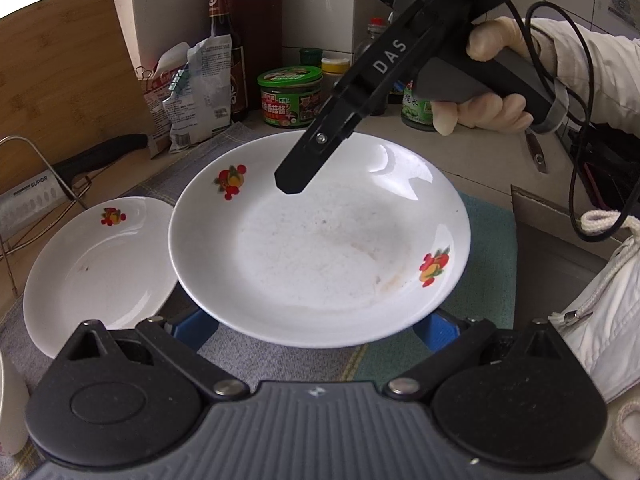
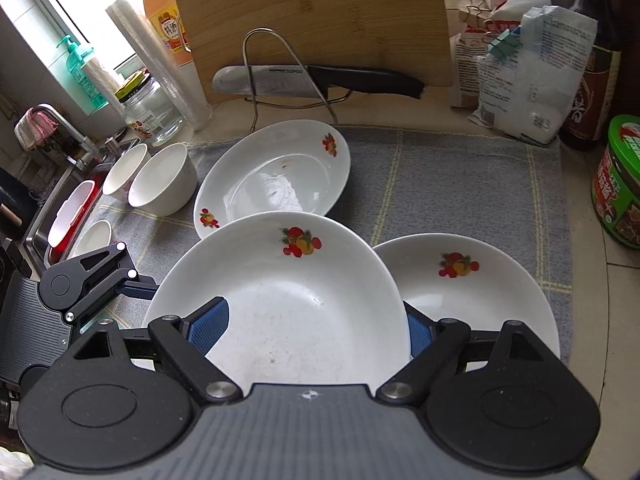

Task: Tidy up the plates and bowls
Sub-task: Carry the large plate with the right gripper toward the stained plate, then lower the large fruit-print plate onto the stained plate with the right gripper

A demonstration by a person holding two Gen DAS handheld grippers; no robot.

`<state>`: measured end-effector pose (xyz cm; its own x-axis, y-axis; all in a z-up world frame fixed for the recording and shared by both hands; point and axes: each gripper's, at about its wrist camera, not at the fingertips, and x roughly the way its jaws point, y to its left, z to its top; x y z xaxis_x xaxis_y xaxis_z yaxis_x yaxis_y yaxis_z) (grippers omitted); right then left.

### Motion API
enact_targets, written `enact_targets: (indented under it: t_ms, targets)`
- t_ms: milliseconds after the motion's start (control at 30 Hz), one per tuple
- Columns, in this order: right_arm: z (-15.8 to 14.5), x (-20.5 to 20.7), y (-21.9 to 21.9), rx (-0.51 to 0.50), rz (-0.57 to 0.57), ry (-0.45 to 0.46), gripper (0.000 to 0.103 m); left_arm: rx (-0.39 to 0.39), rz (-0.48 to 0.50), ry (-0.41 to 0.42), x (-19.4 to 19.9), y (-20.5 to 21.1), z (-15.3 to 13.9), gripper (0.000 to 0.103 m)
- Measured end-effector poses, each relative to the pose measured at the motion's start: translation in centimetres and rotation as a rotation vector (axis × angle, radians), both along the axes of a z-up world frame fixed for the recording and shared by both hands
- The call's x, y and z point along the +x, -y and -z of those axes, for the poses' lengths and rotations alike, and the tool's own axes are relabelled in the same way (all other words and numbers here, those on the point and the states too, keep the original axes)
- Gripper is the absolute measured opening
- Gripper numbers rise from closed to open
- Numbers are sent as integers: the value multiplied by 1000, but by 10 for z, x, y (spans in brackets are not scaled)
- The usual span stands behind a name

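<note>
A white plate with fruit prints [image 1: 316, 248] is lifted above the grey cloth; it also shows in the right wrist view [image 2: 280, 300]. My right gripper [image 2: 308, 322] is shut on its edge, one blue pad [image 2: 208, 326] above the rim, the other below; the gripper reaches over the far rim in the left wrist view [image 1: 294, 178]. My left gripper [image 1: 316, 330] is spread wide under the plate's near rim, blue fingers [image 1: 436, 330] mostly hidden. A second plate [image 2: 468, 292] lies under it at right, a third [image 2: 276, 176] farther back.
Several white bowls [image 2: 164, 180] stand at the cloth's left by the sink. A knife [image 2: 320, 80] on a wire rack and a cutting board [image 2: 312, 16] stand behind. Jars [image 1: 290, 96], bottles and bags [image 2: 528, 72] line the back and right.
</note>
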<state>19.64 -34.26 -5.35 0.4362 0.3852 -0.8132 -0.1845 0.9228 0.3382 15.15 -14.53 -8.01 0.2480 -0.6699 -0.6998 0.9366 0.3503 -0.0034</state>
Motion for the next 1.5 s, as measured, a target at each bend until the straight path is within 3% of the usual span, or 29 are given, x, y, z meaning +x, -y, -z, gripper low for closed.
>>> enact_targets:
  t_ms: [467,1500]
  targets:
    - [9,-11,50,-2,105,3,92,11,87,0,21,38,13,101]
    - [37,-8,78,25,149,-32,92,60,69,-37,26,65,18,101]
